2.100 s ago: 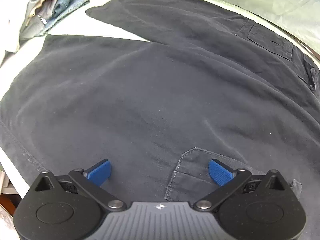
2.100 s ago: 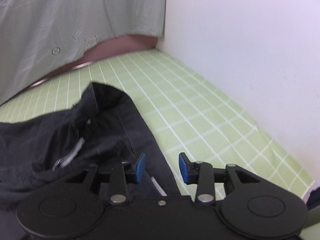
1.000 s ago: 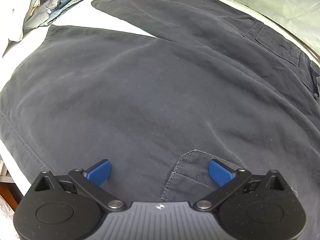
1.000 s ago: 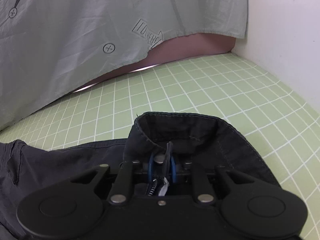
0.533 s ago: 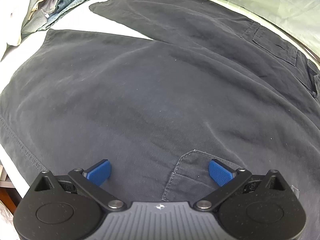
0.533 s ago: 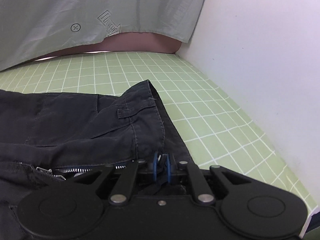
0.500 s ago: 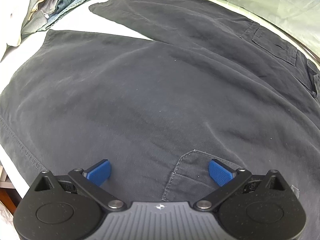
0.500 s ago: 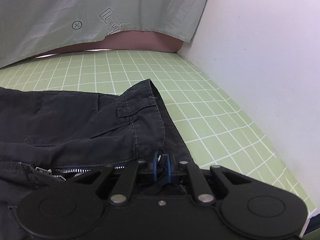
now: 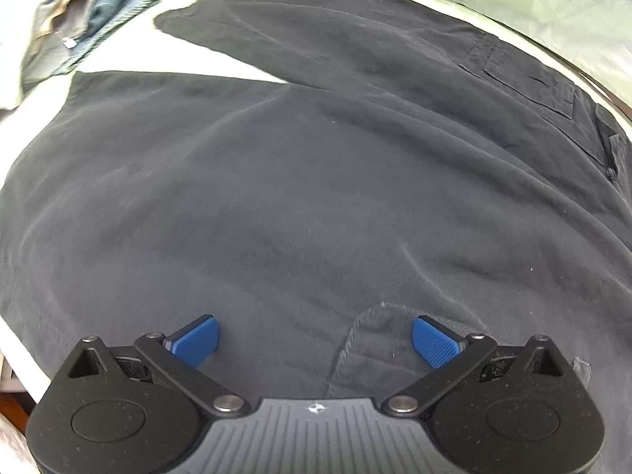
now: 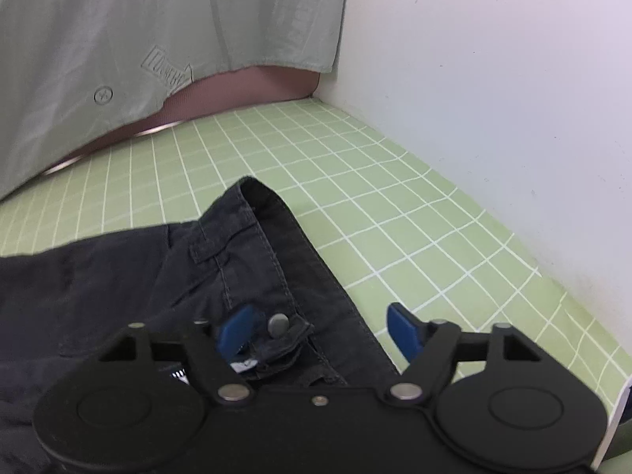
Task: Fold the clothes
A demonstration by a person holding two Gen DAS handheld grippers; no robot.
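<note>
Apparently green gridded mat (image 10: 395, 213) meets wall (image 10: 493, 79).

Dark trousers (image 9: 300, 166) were spread flat across the surface, both legs reaching toward a pile of clothes (image 9: 79, 27) at the far left. The left gripper (image 9: 316, 339) was held wide open just above the fabric, a stitched pocket edge (image 9: 355, 328) seen between its blue pads (image 9: 195, 339).

grey cloth (image 10: 158, 39), outlined lettering, not legible

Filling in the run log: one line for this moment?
left gripper: open over trousers | right gripper: open at waistband button | trousers flat on green grid sheet
</note>
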